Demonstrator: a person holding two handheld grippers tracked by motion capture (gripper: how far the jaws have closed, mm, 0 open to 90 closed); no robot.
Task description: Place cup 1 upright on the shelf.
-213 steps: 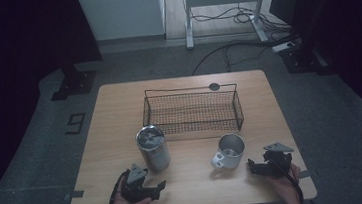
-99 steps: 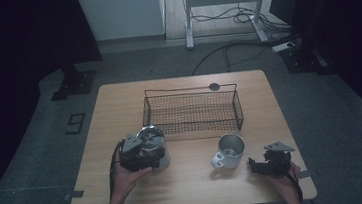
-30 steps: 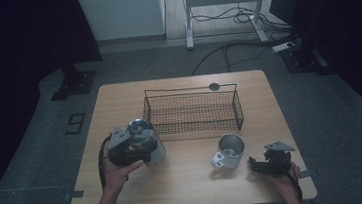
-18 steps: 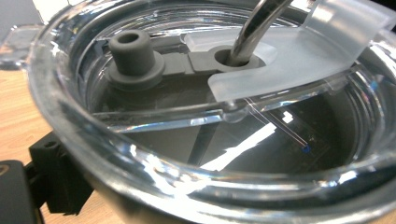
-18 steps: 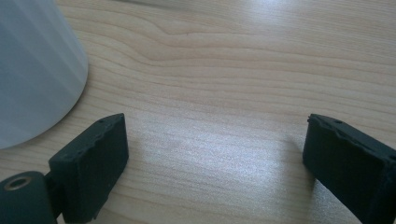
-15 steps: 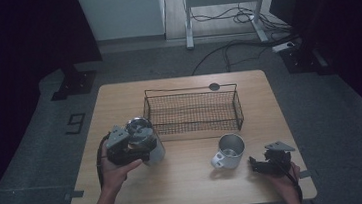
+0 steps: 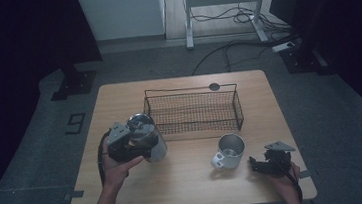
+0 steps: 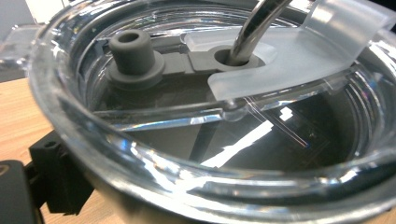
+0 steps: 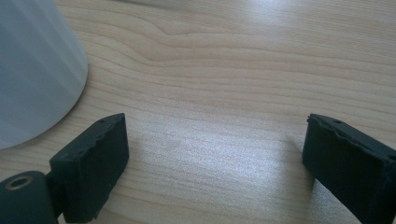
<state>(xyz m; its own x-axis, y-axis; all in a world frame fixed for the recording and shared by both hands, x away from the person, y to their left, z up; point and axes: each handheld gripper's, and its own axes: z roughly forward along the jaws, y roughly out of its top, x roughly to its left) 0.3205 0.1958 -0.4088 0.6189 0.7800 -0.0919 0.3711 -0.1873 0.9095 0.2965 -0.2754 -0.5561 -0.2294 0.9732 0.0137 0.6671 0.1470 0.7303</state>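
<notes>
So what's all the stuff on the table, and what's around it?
Tumbler: one, steel with a clear lid, left front of table, at the left gripper.
Straw: one, metal, through the lid.
Mug: one, silver-grey, right front of table.
Wire basket: one, black, middle back of table.
Table: one, light wood.
Cables: several, dark, on the floor behind.
Left gripper: one, black, against the tumbler.
Right gripper: one, black, jaws open, resting right of the mug.
Hands: two, at the table's front edge.

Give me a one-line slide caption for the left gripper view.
Close-up over a steel tumbler's clear lid, with a metal straw through its grey stopper, above the wooden table.
</notes>
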